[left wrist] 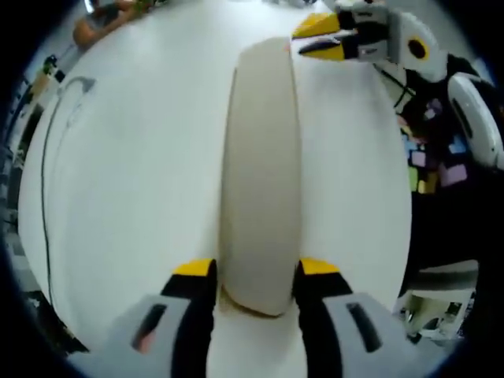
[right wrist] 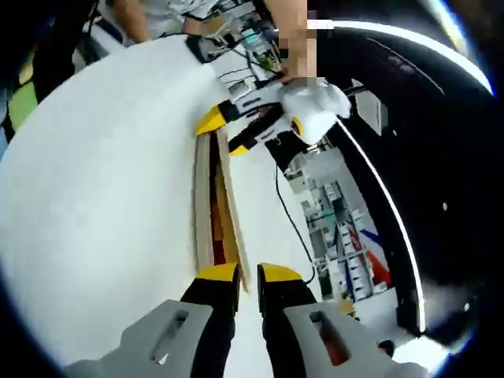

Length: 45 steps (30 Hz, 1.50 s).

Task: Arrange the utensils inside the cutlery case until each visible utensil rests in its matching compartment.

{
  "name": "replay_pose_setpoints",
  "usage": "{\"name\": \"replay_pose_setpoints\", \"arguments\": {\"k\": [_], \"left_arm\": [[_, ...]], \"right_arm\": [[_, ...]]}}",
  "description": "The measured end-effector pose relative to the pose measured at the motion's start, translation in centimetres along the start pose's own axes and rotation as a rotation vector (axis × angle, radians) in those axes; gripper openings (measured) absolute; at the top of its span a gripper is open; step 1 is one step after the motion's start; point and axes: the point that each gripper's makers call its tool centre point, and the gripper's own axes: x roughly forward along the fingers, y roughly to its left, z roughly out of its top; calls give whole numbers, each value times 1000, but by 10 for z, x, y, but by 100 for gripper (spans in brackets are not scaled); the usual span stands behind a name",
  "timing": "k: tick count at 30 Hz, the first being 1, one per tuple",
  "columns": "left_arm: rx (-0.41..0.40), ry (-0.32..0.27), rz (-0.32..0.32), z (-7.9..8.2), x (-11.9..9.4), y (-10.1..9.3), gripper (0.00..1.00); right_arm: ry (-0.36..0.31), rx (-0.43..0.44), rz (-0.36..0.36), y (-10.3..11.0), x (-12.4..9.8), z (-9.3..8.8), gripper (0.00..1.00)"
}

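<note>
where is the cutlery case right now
The cutlery case lies on the white table, running up the middle of the left gripper view between the left gripper jaws at its near end and the right gripper at its far end.

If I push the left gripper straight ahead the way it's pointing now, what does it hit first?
The cutlery case. The left gripper already has its fingers on either side of the case's near end, so it would drive straight into the case. Beyond the far end sits the right gripper, though depth there is hard to judge.

Case on table, between claws.
</note>
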Motion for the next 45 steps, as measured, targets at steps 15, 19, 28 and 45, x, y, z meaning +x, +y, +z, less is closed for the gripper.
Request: {"name": "replay_pose_setpoints", "arguments": {"k": [15,19,28,45], "left_arm": [[-2,-16,-12,0,0,0,42],[-3,-17,-13,0,0,0,42],[0,-21,-10,0,0,-1,42],[41,-21,-3,-1,0,-1,42]], "right_arm": [[-227,1507,356,-8,1,-34,17],[-242,1947,475,0,7,-42,19],[-198,2120,579,11,17,-30,19],[-232,2216,728,16,35,-13,7]]}}
